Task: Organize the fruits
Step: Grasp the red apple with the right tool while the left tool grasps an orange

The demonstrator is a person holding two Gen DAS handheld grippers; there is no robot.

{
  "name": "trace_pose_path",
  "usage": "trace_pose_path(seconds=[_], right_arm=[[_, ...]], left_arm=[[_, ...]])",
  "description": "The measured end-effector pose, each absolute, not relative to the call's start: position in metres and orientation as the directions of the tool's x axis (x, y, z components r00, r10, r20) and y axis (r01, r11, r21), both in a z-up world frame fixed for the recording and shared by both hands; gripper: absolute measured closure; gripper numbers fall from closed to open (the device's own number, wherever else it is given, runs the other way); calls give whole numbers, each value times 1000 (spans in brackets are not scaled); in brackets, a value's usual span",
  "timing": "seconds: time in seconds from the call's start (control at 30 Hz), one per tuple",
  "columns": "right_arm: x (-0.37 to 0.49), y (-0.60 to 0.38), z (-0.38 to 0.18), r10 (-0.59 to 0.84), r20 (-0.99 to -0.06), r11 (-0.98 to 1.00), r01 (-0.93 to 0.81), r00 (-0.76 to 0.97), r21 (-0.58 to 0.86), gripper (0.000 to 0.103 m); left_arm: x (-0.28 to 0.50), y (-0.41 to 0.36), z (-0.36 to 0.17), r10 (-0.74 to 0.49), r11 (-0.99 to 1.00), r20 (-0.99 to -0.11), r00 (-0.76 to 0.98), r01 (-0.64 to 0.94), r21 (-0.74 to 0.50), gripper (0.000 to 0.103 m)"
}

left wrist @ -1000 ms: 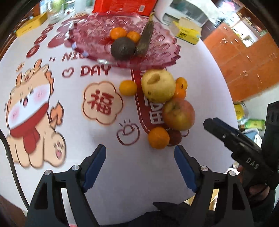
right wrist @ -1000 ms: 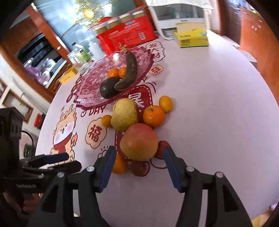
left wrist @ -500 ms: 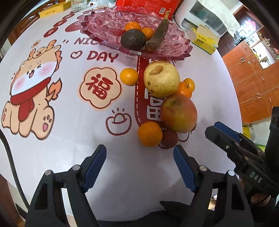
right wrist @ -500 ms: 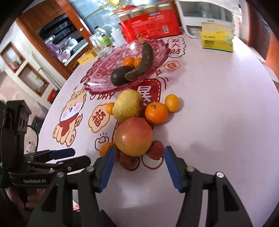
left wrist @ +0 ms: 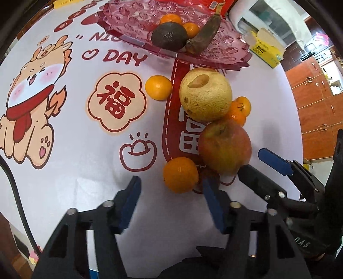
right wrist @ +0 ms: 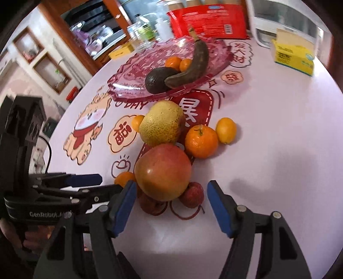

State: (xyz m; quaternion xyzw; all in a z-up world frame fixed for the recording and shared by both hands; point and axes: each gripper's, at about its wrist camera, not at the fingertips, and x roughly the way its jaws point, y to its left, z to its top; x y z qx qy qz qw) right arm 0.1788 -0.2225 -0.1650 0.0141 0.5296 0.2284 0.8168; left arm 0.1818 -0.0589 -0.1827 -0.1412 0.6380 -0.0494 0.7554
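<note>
**Fruit on printed tablecloth, plate partly filled**

Plate (right wrist: 133, 70): pink translucent plastic, scalloped rim, pressed flower pattern. Holds a dark, rough-skinned avocado (right wrist: 159, 79), a long brown-black banana (right wrist: 194, 66) leaning against it, and two small oranges (right wrist: 173, 62) behind them.

Tablecloth (left wrist: 81, 176): smooth, glossy, white, printed with a cartoon dragon, red characters and "DAY".

Loose fruit, clustered on the cloth just in front of the plate:
- Pear (right wrist: 163, 125): round, yellow-green, speckled skin with a brown scar on top.
- Apple (right wrist: 164, 171): large, smooth, red fading to yellow, touching the pear.
- Mandarin (right wrist: 201, 141): dimpled peel, green stem, beside the apple; a smaller oval yellow-orange one (right wrist: 226, 130) just beside it.
- Two lychees (right wrist: 191, 195): bumpy reddish shells, tucked under the apple's near side.
- Small orange (left wrist: 180, 174): next to the apple, on the left side of the cluster.
- Another small orange (left wrist: 158, 87): alone, left of the pear.

Left gripper (left wrist: 171, 206): black frame, blue pads, jaws apart, low over the cloth, the nearest small orange just ahead of its right finger.

Right gripper (right wrist: 171, 203): same build, jaws wide apart, the apple and lychees just ahead of the gap, no contact visible.

Behind the plate: red carton (right wrist: 205, 20), yellow tissue box (right wrist: 293, 56).
</note>
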Motion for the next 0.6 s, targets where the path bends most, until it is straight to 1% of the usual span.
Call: trace_pose_path(seconds=[0.1, 0.17, 0.23, 0.3, 0.33, 0.37, 0.6], right_arm=[[183, -218, -170, 407, -861, 875, -401, 304, 272, 35], [186, -214, -173, 418, -865, 859, -432, 279, 276, 35], [188, -213, -176, 429, -863, 851, -440, 266, 287, 35], [190, -213, -179, 430, -866, 848, -443, 255, 291, 35], [192, -212, -182, 428, -869, 847, -445, 247, 290, 34], [192, -212, -182, 434, -867, 843, -451, 245, 294, 34], [197, -206, -187, 458, -860, 820, -481, 226, 311, 33]], left_arm=[[188, -60, -187, -258, 954, -953, 160, -115, -278, 50], [192, -61, -190, -258, 953, -954, 150, -123, -277, 55], [195, -59, -191, -275, 947, -950, 146, -129, -294, 55], [199, -60, -195, -300, 940, -945, 128, -131, -316, 57], [200, -61, -196, -315, 935, -941, 122, -131, -330, 61], [201, -62, -197, -330, 930, -937, 117, -131, -344, 62], [209, -69, -206, -348, 922, -932, 102, -139, -360, 63]])
